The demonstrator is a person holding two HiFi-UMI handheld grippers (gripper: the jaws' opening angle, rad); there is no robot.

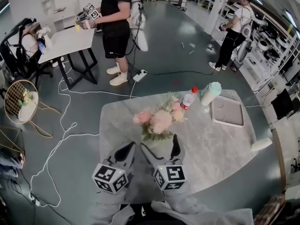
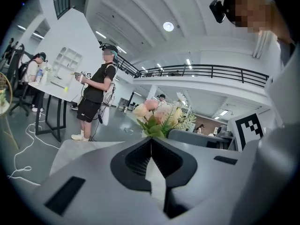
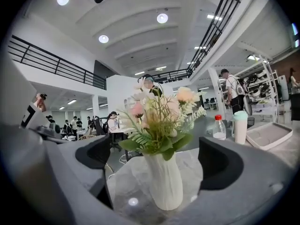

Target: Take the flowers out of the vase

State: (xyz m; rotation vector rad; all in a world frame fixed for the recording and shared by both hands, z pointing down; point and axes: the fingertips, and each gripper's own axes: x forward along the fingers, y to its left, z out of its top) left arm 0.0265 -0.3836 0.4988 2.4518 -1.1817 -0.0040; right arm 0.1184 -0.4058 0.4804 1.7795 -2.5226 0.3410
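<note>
Flowers (image 3: 159, 111) sit in white ribbed vase (image 3: 164, 184), mid marble table (image 1: 220, 149).
Right gripper (image 1: 160, 146) jaws wide apart, flanking the vase with no contact; left gripper (image 2: 151, 142) jaws together, empty. Open hall, grey floor (image 1: 154, 55), loose cables (image 1: 61, 139). Head view: blooms hide the vase.

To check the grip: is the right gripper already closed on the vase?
No. The right gripper has its jaws wide apart, and neither touches the white vase.
</note>
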